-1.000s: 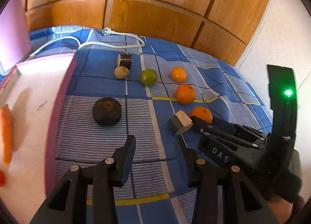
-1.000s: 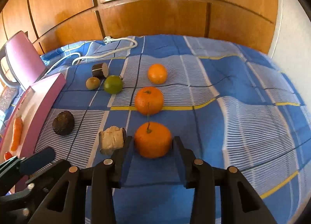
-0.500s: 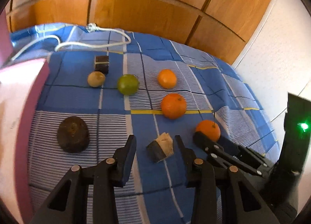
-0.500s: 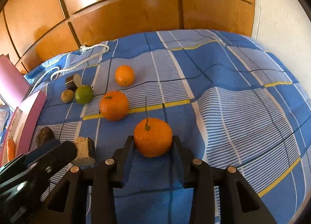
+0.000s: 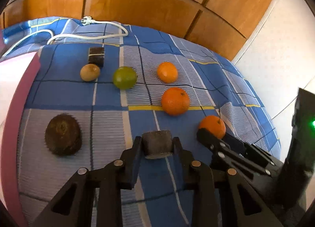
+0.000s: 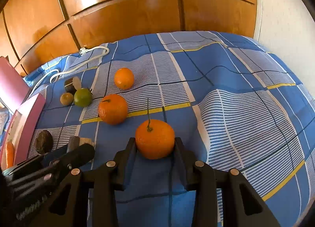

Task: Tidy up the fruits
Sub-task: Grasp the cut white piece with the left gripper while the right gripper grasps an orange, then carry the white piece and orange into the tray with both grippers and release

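Observation:
On the blue checked bedspread [image 5: 110, 93], a cut brown fruit piece [image 5: 156, 145] sits between the fingers of my left gripper [image 5: 157, 141]. The jaws are closing and the pads touch both of its sides. My right gripper [image 6: 155, 145] is shut on an orange with a long stem [image 6: 154, 135], which rests on the cloth. In the left wrist view that stemmed orange [image 5: 213, 125] shows at the right, behind the right gripper's fingers [image 5: 206, 138]. Two more oranges [image 5: 175, 101] [image 5: 167, 72] lie in a line beyond it.
A green citrus [image 5: 124, 77], a small yellowish fruit [image 5: 90, 72], a dark cut piece [image 5: 96, 57] and a round dark brown fruit [image 5: 63, 137] lie to the left. A pink board [image 6: 29, 112] with a carrot [image 6: 9, 154] borders the left. A white cable [image 5: 88, 34] lies before the wooden doors.
My left gripper has swung right and down onto the brown piece and its jaws have narrowed around it. The right gripper stays shut on the stemmed orange and has rolled a little.

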Demonstrator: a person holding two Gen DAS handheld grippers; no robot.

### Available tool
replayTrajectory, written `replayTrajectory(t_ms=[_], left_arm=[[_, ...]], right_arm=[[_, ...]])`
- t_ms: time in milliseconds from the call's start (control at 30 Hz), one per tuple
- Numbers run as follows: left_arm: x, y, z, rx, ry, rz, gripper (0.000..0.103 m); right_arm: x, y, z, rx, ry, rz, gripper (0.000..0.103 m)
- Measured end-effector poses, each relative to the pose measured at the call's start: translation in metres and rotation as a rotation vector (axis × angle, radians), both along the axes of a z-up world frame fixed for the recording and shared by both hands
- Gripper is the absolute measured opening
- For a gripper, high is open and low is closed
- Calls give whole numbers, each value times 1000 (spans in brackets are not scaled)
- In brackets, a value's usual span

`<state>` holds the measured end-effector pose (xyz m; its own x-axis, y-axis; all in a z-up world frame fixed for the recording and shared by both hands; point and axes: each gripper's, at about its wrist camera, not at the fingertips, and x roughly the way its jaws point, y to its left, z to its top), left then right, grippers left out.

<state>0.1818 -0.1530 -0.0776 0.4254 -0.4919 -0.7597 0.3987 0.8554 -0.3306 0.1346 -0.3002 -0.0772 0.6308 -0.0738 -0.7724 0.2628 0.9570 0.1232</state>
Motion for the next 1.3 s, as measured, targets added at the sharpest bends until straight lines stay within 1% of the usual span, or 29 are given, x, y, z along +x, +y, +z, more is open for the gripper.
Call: replayTrajectory(t_ms=[67, 133, 167, 267, 300, 400, 500, 667, 833, 900, 1067, 1200, 1300], left_arm=[[-10, 9, 1, 13, -23, 26, 30], [-24, 17, 4, 55, -80, 56, 30], [-34, 23, 3, 91, -127, 82, 31], [-49, 34, -3, 106, -198, 106, 31], [-50, 35, -5, 112, -205, 106, 32], [-51, 31, -8, 164, -235, 109, 32], [-50, 31, -9, 160, -233, 119, 32], [-49, 36, -10, 113, -220, 120, 31], [-50, 34, -10, 128, -225, 111, 31], [-50, 33, -9, 136, -223, 99, 30], [-55, 37, -3, 153, -223, 102, 29], [-70, 50, 11, 143, -272, 123, 29], [-77, 66, 24, 127, -309, 167, 29]], right_arm=[[1, 1, -1, -4, 2, 2, 39], [1, 1, -2, -6, 1, 5, 39], [1, 1, -2, -5, -2, 4, 39], [0, -1, -3, 10, -19, -4, 40], [0, -1, -3, 8, -19, -3, 40], [1, 3, -2, -23, -12, 2, 40], [1, 2, -1, -26, -11, 7, 40], [0, 2, 0, -30, -12, 8, 39], [-1, 2, 1, -38, -10, 5, 38], [-1, 3, 2, -42, -11, 7, 38], [-3, 11, 8, -12, -46, 58, 37], [-8, 23, 19, -30, -105, 105, 37], [-14, 32, 27, -31, -137, 132, 37]])
